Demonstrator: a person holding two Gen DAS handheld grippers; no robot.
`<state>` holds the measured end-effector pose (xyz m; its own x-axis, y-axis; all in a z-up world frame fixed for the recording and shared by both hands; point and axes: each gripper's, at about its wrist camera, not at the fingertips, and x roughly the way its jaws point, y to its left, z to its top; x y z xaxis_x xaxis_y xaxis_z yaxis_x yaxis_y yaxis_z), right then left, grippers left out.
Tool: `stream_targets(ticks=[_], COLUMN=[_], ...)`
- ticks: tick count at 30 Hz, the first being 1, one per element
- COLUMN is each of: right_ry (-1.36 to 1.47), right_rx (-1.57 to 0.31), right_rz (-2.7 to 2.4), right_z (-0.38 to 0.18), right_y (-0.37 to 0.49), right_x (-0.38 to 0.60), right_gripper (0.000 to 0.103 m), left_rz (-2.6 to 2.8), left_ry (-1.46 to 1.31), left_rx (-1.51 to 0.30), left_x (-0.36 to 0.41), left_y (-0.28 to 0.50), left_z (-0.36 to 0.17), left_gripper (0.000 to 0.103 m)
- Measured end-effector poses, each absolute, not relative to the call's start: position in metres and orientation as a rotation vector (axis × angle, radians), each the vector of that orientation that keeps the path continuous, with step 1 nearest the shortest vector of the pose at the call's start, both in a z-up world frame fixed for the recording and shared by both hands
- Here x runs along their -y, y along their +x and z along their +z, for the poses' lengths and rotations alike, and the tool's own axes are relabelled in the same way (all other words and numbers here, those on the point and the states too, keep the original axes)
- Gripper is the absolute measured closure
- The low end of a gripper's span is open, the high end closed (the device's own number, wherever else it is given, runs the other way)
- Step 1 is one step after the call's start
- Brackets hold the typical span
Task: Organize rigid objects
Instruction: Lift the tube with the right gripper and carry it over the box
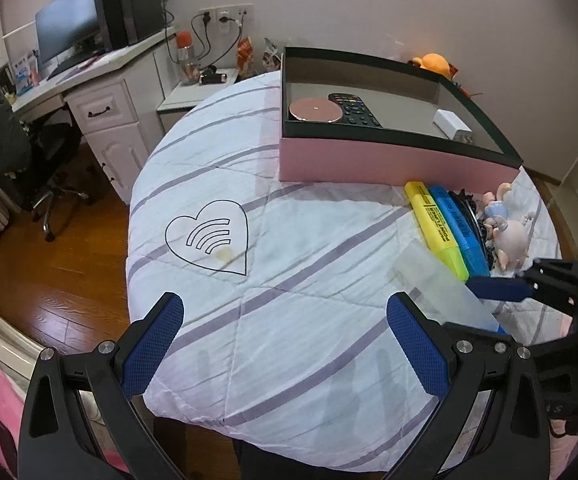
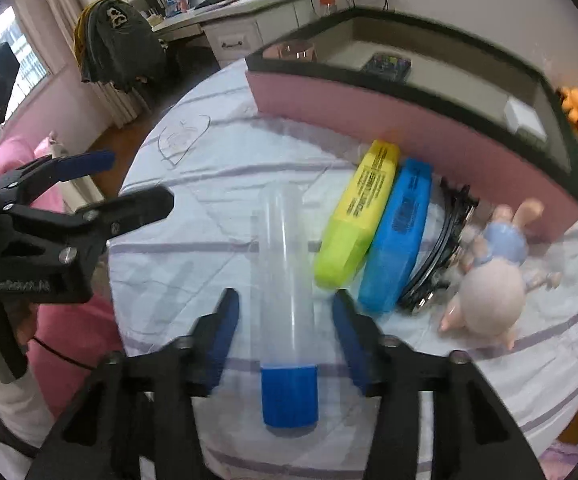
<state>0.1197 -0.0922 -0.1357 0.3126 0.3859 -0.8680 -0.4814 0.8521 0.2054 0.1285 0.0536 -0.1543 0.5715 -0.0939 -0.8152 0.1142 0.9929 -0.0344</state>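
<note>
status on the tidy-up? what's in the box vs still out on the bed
Done: remote, round pink disc and white adapter lie in the box. In hand: nothing gripped; right gripper is open astride the clear tube. Left: tube, yellow highlighter, blue highlighter, pig figurine, black ring.

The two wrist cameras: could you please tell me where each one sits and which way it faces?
Left wrist view: sits on the left tongs, angled down across the bed at the pink box; its open blue pads show, and the right tongs at the right edge.
Right wrist view: sits on the right tongs, looking down at the clear tube lying between its open pads; the left tongs show at left.
Shared: box, tube, yellow highlighter.
</note>
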Motion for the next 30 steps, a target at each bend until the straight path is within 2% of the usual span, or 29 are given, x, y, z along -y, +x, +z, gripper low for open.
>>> stream_targets(ticks=[2, 3, 5, 6, 9, 16, 23, 30], right_ry=[-0.094, -0.09, -0.119, -0.132, -0.136, 0.072, 0.178, 0.219], right_rx=[-1.108, -1.105, -1.113, -1.126, -1.128, -1.043, -0.944, -0.972], right_rz=[0.582, 0.594, 0.598, 0.608, 0.615, 0.664, 0.575, 0.491], right_z=[-0.135, -0.135, -0.139, -0.142, -0.14, -0.102, -0.064, -0.075], right_y=[0.123, 0.125, 0.128, 0.129, 0.132, 0.155, 0.225, 0.303], right_x=[0.089, 0.087, 0.08, 0.077, 0.073, 0.089, 0.093, 0.078], right_gripper=[0.051, 0.056, 0.073, 0.076, 0.077, 0.077, 0.077, 0.077], left_rz=[-0.123, -0.125, -0.126, -0.126, -0.119, -0.115, -0.11, -0.091], left_ry=[0.021, 0.021, 0.021, 0.02, 0.011, -0.018, -0.046, -0.071], left_rx=[-0.954, -0.954, -0.953, -0.951, -0.938, -0.887, -0.815, -0.799], left_x=[-0.054, -0.054, -0.055, -0.055, -0.06, -0.07, -0.074, -0.079], left_y=[0.128, 0.128, 0.128, 0.128, 0.127, 0.137, 0.176, 0.239], left_z=[-0.155, -0.154, -0.154, -0.153, -0.149, -0.133, -0.108, -0.097], left_gripper=[0.0, 0.0, 0.0, 0.0, 0.0, 0.0, 0.0, 0.0])
